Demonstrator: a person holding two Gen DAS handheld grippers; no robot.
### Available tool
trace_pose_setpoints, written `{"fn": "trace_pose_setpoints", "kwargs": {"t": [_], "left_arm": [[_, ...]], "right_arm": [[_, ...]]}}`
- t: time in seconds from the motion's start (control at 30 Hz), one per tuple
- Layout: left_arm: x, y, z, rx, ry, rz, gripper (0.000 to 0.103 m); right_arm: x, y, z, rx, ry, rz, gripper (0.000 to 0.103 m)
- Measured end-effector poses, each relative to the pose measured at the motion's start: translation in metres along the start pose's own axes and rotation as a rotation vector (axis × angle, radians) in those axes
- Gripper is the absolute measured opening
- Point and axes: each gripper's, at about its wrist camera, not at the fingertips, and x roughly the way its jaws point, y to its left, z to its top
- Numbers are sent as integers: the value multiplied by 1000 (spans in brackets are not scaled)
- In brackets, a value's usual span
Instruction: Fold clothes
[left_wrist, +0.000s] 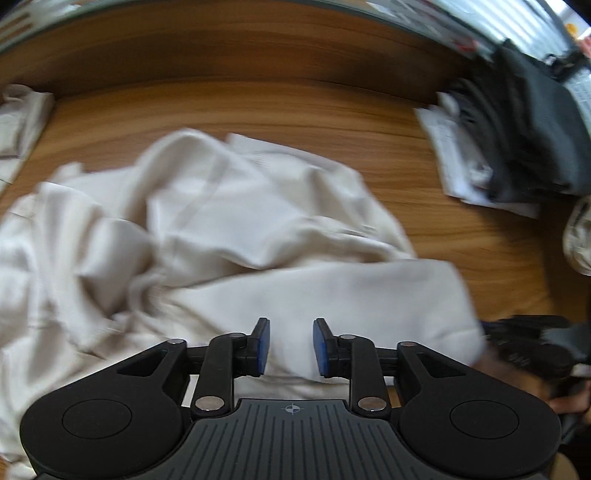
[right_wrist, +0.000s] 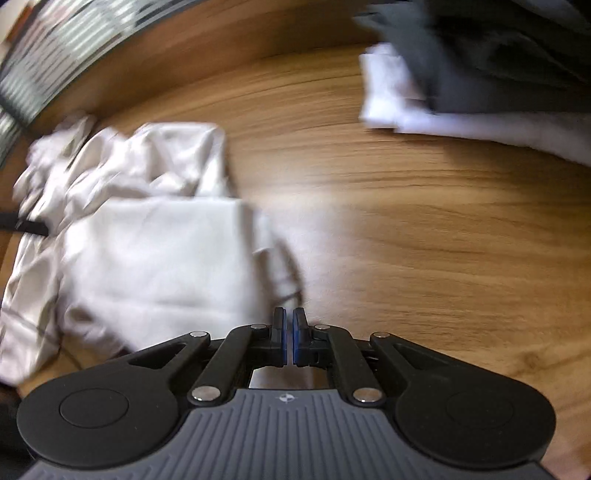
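A cream garment (left_wrist: 229, 236) lies rumpled on the wooden table (left_wrist: 258, 107), with one flat folded panel nearest me. My left gripper (left_wrist: 291, 345) hovers open just above that panel's near edge, nothing between its blue pads. In the right wrist view the same garment (right_wrist: 147, 243) spreads to the left. My right gripper (right_wrist: 289, 334) is shut with nothing visibly between its fingers, over bare wood just right of the garment's edge. Both views are motion-blurred.
A stack of folded dark and white clothes (left_wrist: 517, 147) sits at the table's far right, seen also as a pile (right_wrist: 472, 74) in the right wrist view. More pale cloth (left_wrist: 18, 125) lies at the far left. The other gripper (left_wrist: 535, 347) shows at the right edge.
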Motion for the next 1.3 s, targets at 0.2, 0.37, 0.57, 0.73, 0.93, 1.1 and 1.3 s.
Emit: {"fn": "trace_pose_setpoints", "kwargs": {"t": [0.2, 0.37, 0.57, 0.73, 0.93, 1.1, 1.3], "left_arm": [[17, -51, -7, 83, 40, -59, 48], [29, -78, -9, 120, 78, -134, 57], [52, -93, -8, 78, 147, -217, 61], [69, -99, -8, 68, 186, -208, 42], [69, -93, -5, 61, 167, -193, 3], [54, -90, -3, 74, 144, -217, 3], [39, -92, -9, 107, 116, -249, 3]], "right_arm": [[-5, 19, -4, -66, 10, 135, 5], [-4, 29, -5, -67, -14, 192, 5], [-4, 33, -7, -62, -29, 226, 5], [-6, 32, -8, -64, -33, 233, 5], [-12, 30, -13, -47, -32, 237, 5], [-19, 19, -13, -13, -20, 136, 5], [-11, 16, -8, -26, 8, 80, 6]]}}
